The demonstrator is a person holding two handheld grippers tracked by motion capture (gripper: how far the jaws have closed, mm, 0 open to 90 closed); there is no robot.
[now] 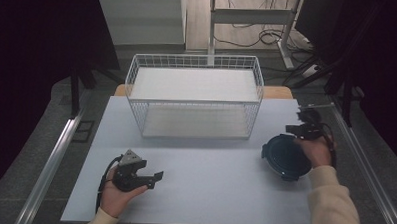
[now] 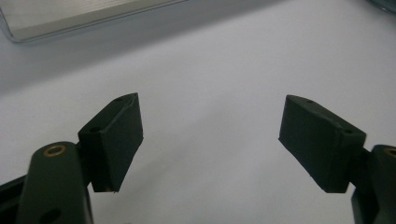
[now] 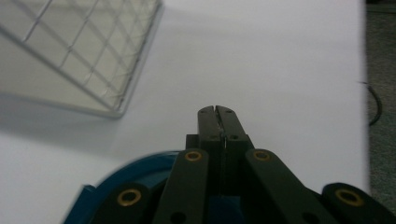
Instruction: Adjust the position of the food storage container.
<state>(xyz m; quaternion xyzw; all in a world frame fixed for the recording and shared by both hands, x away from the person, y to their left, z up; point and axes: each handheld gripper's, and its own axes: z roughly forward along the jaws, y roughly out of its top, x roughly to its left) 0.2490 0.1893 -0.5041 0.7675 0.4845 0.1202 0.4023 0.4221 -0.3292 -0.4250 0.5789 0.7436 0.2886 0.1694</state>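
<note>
1. A round, dark blue plastic dish is seen on the right side of the pale grey tabletop, near the right edge and nearer than the basket.
2. The right claw is held by the person's right hand at the far right rim of the dish. In the right gripper view its jaws are seen pressed together, with only a hairline seam between the tips, and the blue rim is seen directly beneath the linkage.
3. Whether the rim is pinched between the jaws cannot be told; the tips that show past the dish have nothing between them.
4. The left claw is held by the left hand low over the near left part of the tabletop, well apart from the dish, and is pointed to the right.
5. In the left gripper view its two black pads are seen spread wide, with bare tabletop between them and nothing gripped.
6. A white wire basket with a flat pale floor is seen standing upright at the far middle of the tabletop, apart from both claws; a corner of its mesh is shown at the upper left of the right gripper view.
</note>
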